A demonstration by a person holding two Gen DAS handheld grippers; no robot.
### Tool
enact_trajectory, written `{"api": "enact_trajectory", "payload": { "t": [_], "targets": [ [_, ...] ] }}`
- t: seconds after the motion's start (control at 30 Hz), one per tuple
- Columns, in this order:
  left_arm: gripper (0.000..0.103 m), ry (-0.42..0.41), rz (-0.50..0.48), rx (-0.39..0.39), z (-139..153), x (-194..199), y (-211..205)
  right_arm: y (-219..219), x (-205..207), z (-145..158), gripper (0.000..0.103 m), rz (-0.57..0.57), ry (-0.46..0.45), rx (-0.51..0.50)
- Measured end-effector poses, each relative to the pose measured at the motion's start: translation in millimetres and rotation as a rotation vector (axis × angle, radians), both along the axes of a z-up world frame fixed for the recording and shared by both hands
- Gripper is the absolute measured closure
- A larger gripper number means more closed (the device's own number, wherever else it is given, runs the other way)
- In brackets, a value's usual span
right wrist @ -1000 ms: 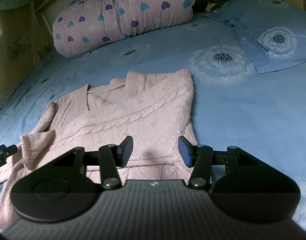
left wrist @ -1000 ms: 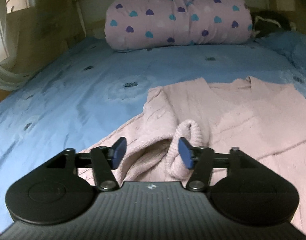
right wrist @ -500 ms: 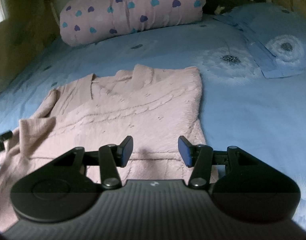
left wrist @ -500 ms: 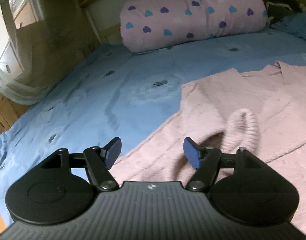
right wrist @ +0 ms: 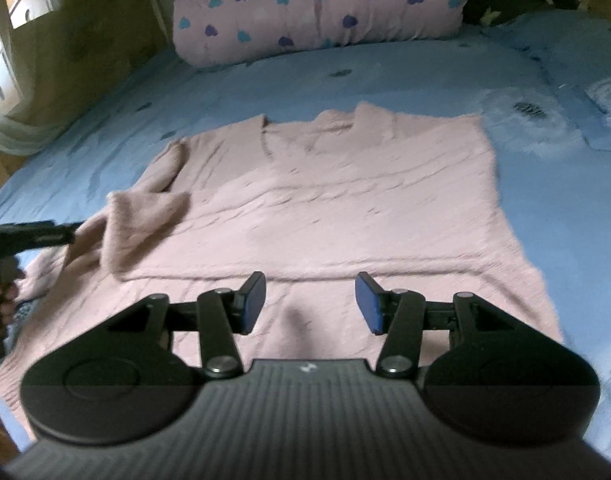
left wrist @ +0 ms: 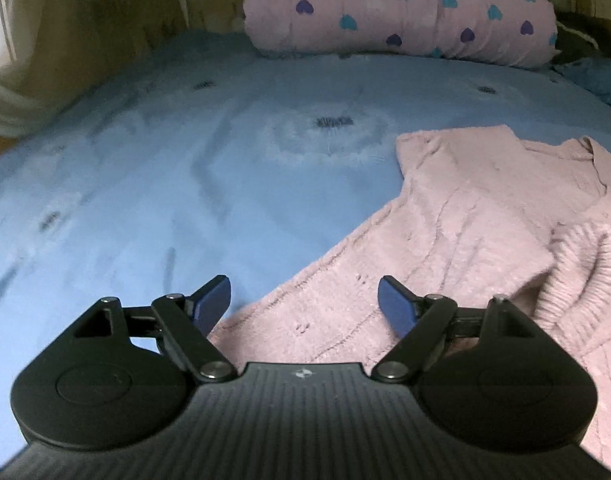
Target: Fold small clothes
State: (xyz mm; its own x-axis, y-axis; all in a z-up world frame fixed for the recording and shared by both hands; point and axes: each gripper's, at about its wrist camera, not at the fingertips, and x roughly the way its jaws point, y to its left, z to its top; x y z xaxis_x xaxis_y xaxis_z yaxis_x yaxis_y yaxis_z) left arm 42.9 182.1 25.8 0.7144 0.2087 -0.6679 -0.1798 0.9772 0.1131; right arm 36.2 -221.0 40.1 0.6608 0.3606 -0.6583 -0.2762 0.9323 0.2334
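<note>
A bed (right wrist: 405,76) covered by a blue sheet printed with dandelion heads is filling both views. A rolled pink quilt (right wrist: 317,12) with blue and purple hearts is lying across its far end, and a blue pillow (right wrist: 577,56) is lying at the far right. The pink knitted sweater (right wrist: 325,208) is lying spread flat on the middle of the sheet, collar pointing toward the quilt, with its left sleeve (left wrist: 577,272) folded inward so that the ribbed cuff is resting on the body of the garment. The right hand-held gripper (right wrist: 309,304) is hovering over the sweater's hem, its jaws standing partly apart with nothing between them. The left hand-held gripper (left wrist: 303,306) is hovering over the sweater's left edge; its jaws have just been opening and are standing wide, empty, the cuff lying free to their right.
</note>
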Motion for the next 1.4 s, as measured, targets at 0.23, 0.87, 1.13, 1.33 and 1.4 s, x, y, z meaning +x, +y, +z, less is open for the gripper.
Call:
{"api": "enact_trajectory", "payload": {
  "t": [0.23, 0.87, 1.13, 1.33, 1.4],
  "targets": [
    [0.011, 0.05, -0.072, -0.116, -12.6, 7.3, 17.6, 15.7, -13.3, 4.5, 0.051, -0.034, 0.025, -0.016],
    [0.091, -0.001, -0.081, -0.171, -2.9, 6.3, 10.9, 39.2, -27.3, 8.7, 0.051, -0.065, 0.059, -0.037],
    [0.092, -0.134, 0.041, 0.074, 26.4, -1.9, 13.6, 53.3, -30.9, 16.4, 0.051, -0.024, 0.022, -0.026],
    [0.092, -0.152, 0.175, 0.168, 30.6, 1.0, 37.8, 70.3, -27.5, 16.7, 0.051, 0.023, -0.002, -0.014],
    [0.092, -0.147, 0.21, 0.164, 30.5, 0.3, 48.0, 77.8, -26.0, 17.2, 0.051, 0.043, -0.014, -0.009]
  ]
}}
